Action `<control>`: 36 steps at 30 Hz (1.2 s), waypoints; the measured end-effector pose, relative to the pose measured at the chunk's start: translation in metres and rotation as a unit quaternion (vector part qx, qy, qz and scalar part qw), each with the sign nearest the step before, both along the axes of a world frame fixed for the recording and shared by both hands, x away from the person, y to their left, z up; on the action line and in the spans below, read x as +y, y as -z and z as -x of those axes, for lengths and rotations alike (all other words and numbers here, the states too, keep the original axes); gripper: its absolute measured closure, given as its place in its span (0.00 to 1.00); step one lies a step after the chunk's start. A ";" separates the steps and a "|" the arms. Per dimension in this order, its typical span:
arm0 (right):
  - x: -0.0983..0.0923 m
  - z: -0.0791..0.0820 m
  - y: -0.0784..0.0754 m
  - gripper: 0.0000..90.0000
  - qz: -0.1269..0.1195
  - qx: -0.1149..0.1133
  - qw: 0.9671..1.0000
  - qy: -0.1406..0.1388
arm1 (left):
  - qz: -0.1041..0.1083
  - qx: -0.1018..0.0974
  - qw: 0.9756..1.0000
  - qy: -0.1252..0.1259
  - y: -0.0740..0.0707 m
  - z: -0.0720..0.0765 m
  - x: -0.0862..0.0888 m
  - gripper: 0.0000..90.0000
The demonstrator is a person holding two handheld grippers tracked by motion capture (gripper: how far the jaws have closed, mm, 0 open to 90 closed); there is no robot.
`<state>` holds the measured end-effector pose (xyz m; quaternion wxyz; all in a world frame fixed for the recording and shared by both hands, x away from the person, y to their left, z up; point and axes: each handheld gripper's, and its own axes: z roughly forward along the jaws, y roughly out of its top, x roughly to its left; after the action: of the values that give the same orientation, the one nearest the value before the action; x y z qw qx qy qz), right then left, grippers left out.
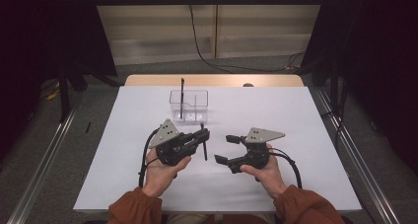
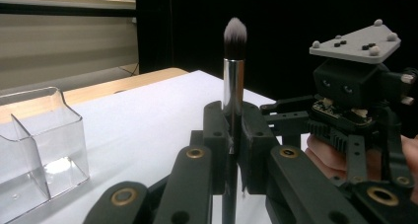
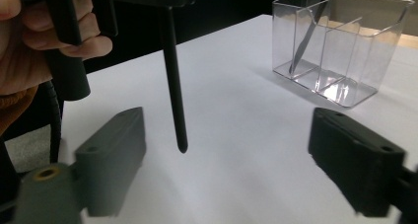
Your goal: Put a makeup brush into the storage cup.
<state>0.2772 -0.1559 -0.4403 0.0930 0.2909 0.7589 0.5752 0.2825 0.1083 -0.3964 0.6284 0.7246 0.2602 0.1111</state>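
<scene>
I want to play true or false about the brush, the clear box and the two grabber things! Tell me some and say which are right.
1. The left gripper has its jaws shut on the makeup brush. True.
2. The brush points bristles down. False: the bristles are on top.
3. The right gripper holds a brush too. False: its jaws stand open with nothing between them.
4. The clear box has a thin dark tool standing in it. True.
5. The clear box lies tipped on its side. False: it stands upright on the white table.
</scene>
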 end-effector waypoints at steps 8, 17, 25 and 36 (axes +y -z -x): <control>-0.009 0.000 -0.004 0.06 0.005 0.000 1.000 0.008 | 0.000 0.004 1.000 -0.005 -0.002 -0.001 0.008 0.93; -0.026 0.001 -0.004 0.06 -0.001 -0.021 0.998 0.053 | 0.000 0.008 1.000 -0.008 -0.004 -0.003 0.016 0.93; -0.038 0.007 -0.009 0.03 -0.005 -0.046 0.997 0.069 | 0.005 0.007 1.000 -0.006 -0.010 -0.002 0.023 0.93; -0.055 0.014 -0.007 0.04 -0.001 -0.046 0.994 0.094 | -0.003 0.007 1.000 -0.015 -0.012 -0.003 0.031 0.93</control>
<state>0.2632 -0.2104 -0.4333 0.1813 0.3341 0.7226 0.5774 0.2851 0.1388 -0.3843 0.6222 0.7236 0.2752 0.1161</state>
